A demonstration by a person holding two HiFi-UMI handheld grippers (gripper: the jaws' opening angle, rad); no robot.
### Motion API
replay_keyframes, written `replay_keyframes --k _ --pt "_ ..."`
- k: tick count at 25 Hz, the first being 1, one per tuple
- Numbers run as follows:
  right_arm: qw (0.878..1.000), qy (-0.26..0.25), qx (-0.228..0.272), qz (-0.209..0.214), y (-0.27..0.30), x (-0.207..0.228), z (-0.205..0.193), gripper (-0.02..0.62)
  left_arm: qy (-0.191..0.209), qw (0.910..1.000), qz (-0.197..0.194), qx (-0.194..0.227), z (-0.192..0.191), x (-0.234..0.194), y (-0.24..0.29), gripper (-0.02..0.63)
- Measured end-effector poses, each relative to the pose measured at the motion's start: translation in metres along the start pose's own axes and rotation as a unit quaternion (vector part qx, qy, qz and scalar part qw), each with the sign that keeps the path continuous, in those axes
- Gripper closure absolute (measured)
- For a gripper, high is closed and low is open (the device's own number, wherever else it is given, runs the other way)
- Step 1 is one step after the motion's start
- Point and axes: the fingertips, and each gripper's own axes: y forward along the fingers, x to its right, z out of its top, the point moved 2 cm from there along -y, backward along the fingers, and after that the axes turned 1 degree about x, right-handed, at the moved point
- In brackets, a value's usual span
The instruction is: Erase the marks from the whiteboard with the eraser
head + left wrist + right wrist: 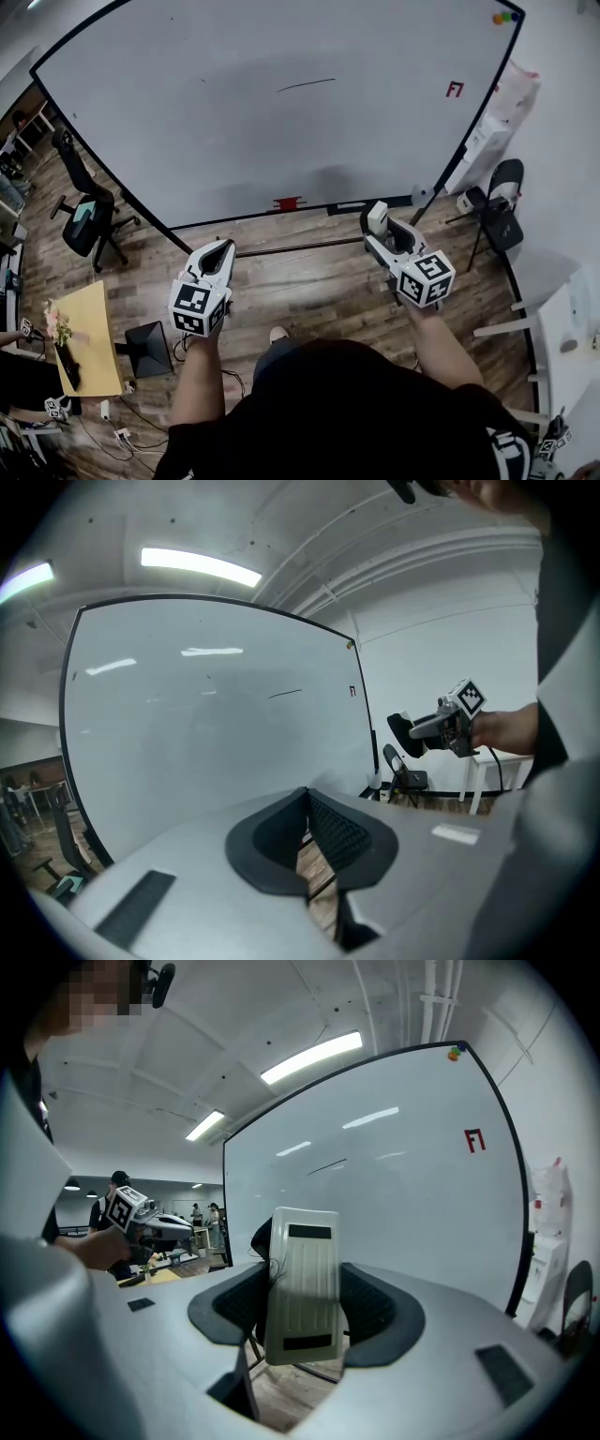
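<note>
Grippers: we count two, one in each hand of the person, both held up in front of the board.
Left gripper [224,247]: its jaws are pressed together at the tips and we see nothing between them.
Right gripper [379,223]: its jaws are clenched on the eraser, one pad on each long side.
Eraser [302,1283]: one, white with two dark strips. It stands upright between the right jaws, in front of the lower right part of the board and apart from its surface.
Whiteboard [216,122]: one, large, with a black frame, standing on the floor at the far side.
Marks: we count two clear ones. One is a thin black stroke [306,85] near the middle. The other is a small red sign [455,90] to the right of it, toward the right edge.
Coloured dots [504,17]: we count three, at the top right corner of the board, but they are very small.
Red thing [287,202]: one, at the bottom edge of the board; what it is, we cannot tell.
Chairs: two, an office chair [86,214] at the left and a black chair [501,214] at the right of the board.
Worktop [92,342]: one small wooden one at the near left, with flowers [56,324] on its edge.
Floor [309,281]: wooden planks.
</note>
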Motion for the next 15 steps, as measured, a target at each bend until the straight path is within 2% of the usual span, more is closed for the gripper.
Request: replay_keyframes --k 15 --pt "1.0 0.009 -0.001 -0.017 0.026 0.007 0.001 0.357 -0.001 0.9999 -0.017 0.001 0.001 -0.022 0.023 0.595"
